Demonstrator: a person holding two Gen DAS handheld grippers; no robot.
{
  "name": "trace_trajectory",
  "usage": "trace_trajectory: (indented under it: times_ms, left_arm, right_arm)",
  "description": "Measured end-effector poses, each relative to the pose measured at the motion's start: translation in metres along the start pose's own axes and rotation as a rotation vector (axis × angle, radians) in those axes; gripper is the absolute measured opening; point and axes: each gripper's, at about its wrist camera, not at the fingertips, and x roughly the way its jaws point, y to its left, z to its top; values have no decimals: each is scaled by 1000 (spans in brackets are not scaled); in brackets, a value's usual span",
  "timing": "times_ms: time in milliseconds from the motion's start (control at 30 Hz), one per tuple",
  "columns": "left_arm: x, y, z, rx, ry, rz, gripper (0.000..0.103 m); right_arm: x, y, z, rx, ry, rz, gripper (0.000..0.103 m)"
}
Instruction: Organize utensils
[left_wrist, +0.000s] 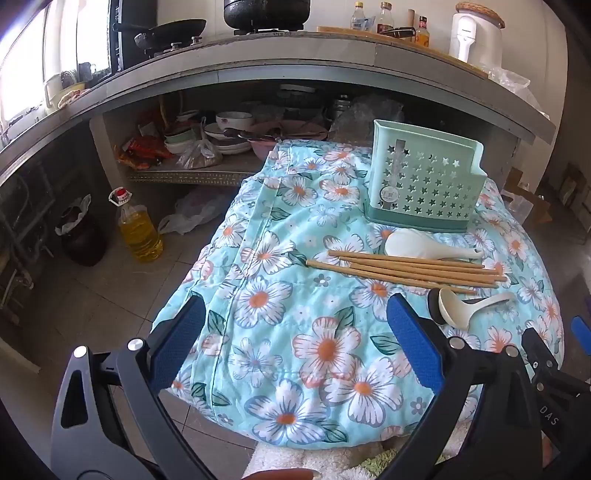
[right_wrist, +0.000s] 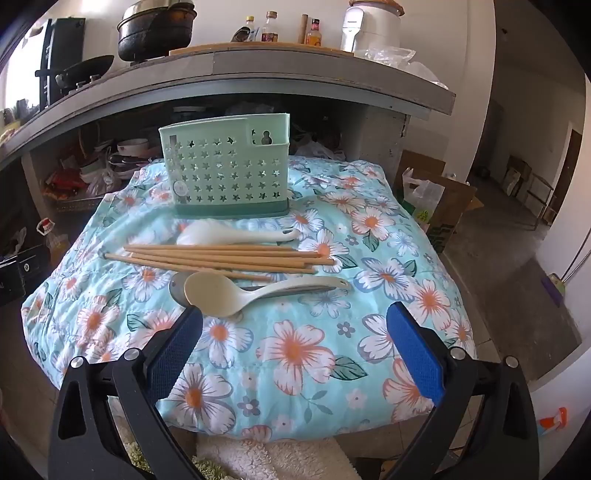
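Right wrist view shows the right gripper (right_wrist: 295, 325) spread wide and empty above the floral cloth (right_wrist: 295, 369), with the beige spoon (right_wrist: 225, 293) over a metal spoon (right_wrist: 177, 290), chopsticks (right_wrist: 221, 258), white spoon (right_wrist: 229, 233) and green holder (right_wrist: 229, 170) beyond. Only here a cardboard box (right_wrist: 443, 210) appears. Left wrist view alone shows an oil bottle (left_wrist: 138, 230); the left gripper (left_wrist: 295, 317) is wide, empty. "DAS" is readable on the neighbouring tool.
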Motion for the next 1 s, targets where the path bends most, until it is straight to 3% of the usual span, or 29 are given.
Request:
trace_trajectory:
  times_ms: [1000]
  left_arm:
    - [-3, -3, 2, 11, 2, -26, 95]
  right_arm:
    - [-2, -3, 1, 12, -7, 0, 97]
